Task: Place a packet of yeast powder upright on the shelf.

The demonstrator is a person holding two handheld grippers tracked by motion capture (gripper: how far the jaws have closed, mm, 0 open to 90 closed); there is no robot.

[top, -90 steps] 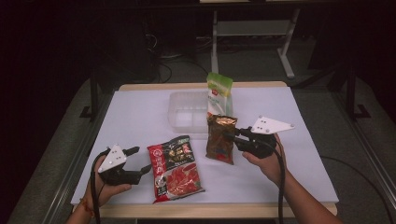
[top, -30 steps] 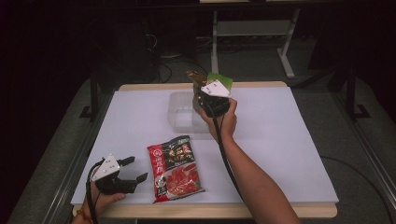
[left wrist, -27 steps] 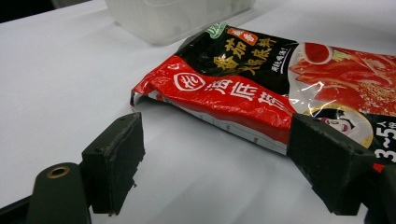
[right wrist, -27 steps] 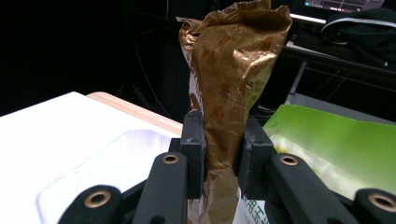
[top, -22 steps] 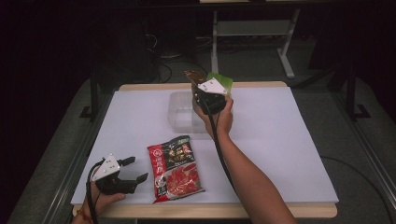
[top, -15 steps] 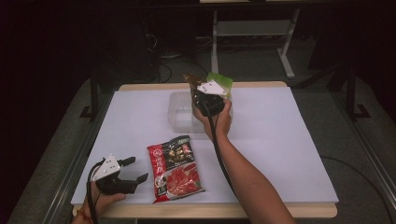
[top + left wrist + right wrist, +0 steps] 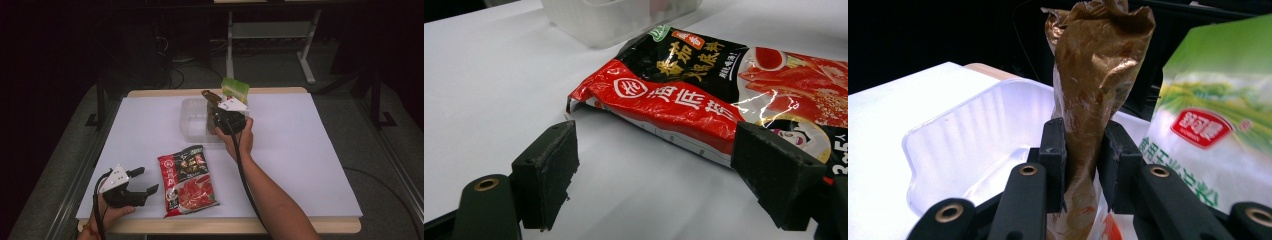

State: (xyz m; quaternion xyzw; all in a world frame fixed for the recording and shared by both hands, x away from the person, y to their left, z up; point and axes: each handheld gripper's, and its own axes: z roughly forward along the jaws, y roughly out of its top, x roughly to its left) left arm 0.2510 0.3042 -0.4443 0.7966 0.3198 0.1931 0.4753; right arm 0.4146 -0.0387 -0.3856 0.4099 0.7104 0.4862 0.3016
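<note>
Red and black packet [image 7: 187, 178] flat on white counter [image 7: 310, 150], near edge. Green and white bag [image 7: 235, 90] upright at far side. Metal desk frame [image 7: 270, 35] on dark floor behind.

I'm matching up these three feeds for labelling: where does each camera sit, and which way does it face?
High view: above the person's side, facing forward and down on the table; both forearms, left gripper and right gripper show.
Left gripper view: rides the left gripper, looking low across the table at the red packet; its open jaws show.
Right gripper view: rides the right gripper, facing the clear tub and green packet; its jaws clamp the brown packet.
Shared: the tub appears in all three.
</note>
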